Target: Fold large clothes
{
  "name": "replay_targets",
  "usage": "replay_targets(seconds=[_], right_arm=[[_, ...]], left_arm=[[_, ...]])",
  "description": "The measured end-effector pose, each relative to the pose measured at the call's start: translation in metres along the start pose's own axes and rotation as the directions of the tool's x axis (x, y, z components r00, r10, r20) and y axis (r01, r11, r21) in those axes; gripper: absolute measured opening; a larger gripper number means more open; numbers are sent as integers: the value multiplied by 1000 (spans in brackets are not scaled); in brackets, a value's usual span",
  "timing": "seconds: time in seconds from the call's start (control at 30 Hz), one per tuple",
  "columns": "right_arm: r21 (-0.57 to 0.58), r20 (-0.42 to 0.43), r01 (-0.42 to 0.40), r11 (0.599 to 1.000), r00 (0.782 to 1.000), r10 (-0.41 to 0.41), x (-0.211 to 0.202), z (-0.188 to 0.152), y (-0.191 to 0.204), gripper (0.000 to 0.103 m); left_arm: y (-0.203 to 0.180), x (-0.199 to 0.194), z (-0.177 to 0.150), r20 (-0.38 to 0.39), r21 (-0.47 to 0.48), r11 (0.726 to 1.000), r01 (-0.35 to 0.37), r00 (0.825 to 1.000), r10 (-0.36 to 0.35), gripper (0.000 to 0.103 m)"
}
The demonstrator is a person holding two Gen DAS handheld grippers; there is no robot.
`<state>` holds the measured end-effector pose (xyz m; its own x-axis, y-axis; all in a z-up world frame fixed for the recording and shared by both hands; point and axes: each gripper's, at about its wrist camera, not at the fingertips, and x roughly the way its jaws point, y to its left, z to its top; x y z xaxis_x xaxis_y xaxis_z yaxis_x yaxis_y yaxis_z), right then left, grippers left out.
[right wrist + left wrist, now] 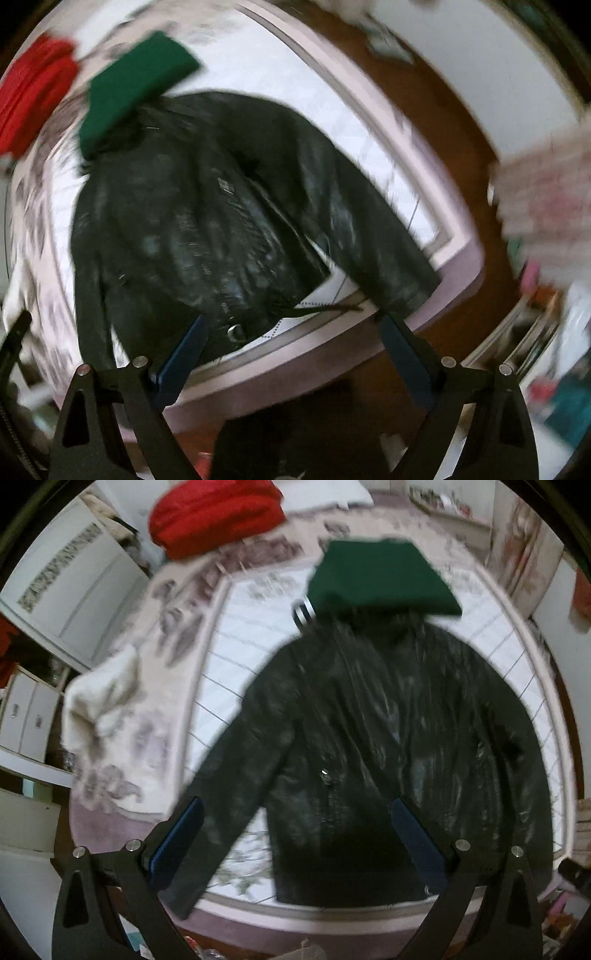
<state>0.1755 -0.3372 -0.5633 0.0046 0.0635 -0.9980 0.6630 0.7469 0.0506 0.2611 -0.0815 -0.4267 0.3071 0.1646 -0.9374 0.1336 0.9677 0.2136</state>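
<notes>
The black jacket lies spread flat on a pale rug on the floor, front up, with a zip line running down its middle and both sleeves angled outward. It is shiny and creased, though both views are blurred and finer detail cannot be made out.

In the left wrist view the left tongs hang above the jacket's lower part — one blue pad in front of the sleeve end, the other in front of the hem area. The tongs are spread wide with nothing pinched between them; whether they touch the cloth cannot be told.

In the right wrist view the right tongs are also spread wide and empty, above the jacket's hem corner and the end of the other sleeve, where a thin dark cord trails across the rug's edge.

Beyond the tongs, at the jacket's collar, a folded green garment overlaps the neck, with a striped black-and-white cuff showing just beside it. Further off lies a folded red garment, and to the left of the left tongs a cream knitted piece sits on the rug's patterned border. White drawers stand past that edge — brown floor surrounds the rug.
</notes>
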Motion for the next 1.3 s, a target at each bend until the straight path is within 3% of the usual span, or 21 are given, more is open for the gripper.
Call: replay_targets(seconds=[0.13,0.23,0.3,0.37,0.43,0.5,0.53,0.57,0.63,0.67,0.7,0.87,0.9,0.93,0.97,1.03,1.13,1.2,1.23,1.27,1.3], right_arm=[[224,-95,-61,973,992,84,83,-8,-54,95],[473,-108,-98,875,980,169,137,-23,-117,95],[568,-71,-88,818,985,155,153,-31,-148,95],[598,-41,-57,800,994,101,165,-31,-167,95],[594,-59,-41,803,994,95,187,-27,-176,95],[583,-80,-27,812,993,90,203,-25,-175,80],[574,-92,-7,819,993,72,209,-24,-174,71],[574,-81,-6,819,995,64,210,-25,-175,53],[570,-52,0,822,998,36,201,-27,-174,38],[562,-34,12,827,999,8,191,-28,-174,25],[544,-2,41,838,999,-47,175,-25,-174,20],[502,172,84,861,966,-195,117,0,-181,20],[459,188,122,880,955,-231,116,12,-178,22],[429,153,158,889,957,-245,124,23,-178,30],[435,125,149,888,967,-224,134,29,-188,35],[537,91,-10,844,995,-46,152,22,-205,53],[595,189,-196,779,977,101,148,0,-208,59],[593,236,-346,727,938,254,165,-20,-205,69],[596,247,-428,679,903,353,182,-26,-199,69],[606,248,-461,648,884,397,194,-30,-195,69],[623,253,-515,589,845,471,218,-33,-192,69]], left_arm=[[-37,62,-7,-69,41,999,-5,998,8,103],[-61,94,-14,-107,74,997,-10,994,18,103],[-75,109,-16,-122,92,996,-8,992,19,103],[-92,122,-17,-123,122,992,-16,992,31,103],[-109,131,-18,-122,151,988,-29,991,48,103],[-123,135,-18,-125,174,984,-36,991,58,103],[-129,135,-19,-123,185,982,-39,990,63,103],[-136,134,-19,-115,200,979,-47,991,71,103],[-147,131,-19,-103,224,973,-55,992,80,103],[-153,130,-18,-98,236,970,-57,992,82,103],[-158,128,-18,-97,243,968,-58,992,83,103],[-179,120,-18,-94,272,961,-42,993,70,103],[-181,120,-18,-97,276,960,-38,993,67,103],[-186,121,-19,-106,279,960,-31,992,63,103],[-188,122,-20,-112,278,960,-27,992,60,103],[-193,123,-20,-128,273,962,-12,991,49,103],[-199,126,-21,-140,262,965,-5,989,43,103],[-203,129,-21,-145,251,968,-2,989,39,103],[-204,131,-20,-148,245,969,-3,988,41,103],[-206,134,-18,-152,238,971,-6,987,44,103],[-208,135,-18,-154,234,972,-8,987,45,103]])
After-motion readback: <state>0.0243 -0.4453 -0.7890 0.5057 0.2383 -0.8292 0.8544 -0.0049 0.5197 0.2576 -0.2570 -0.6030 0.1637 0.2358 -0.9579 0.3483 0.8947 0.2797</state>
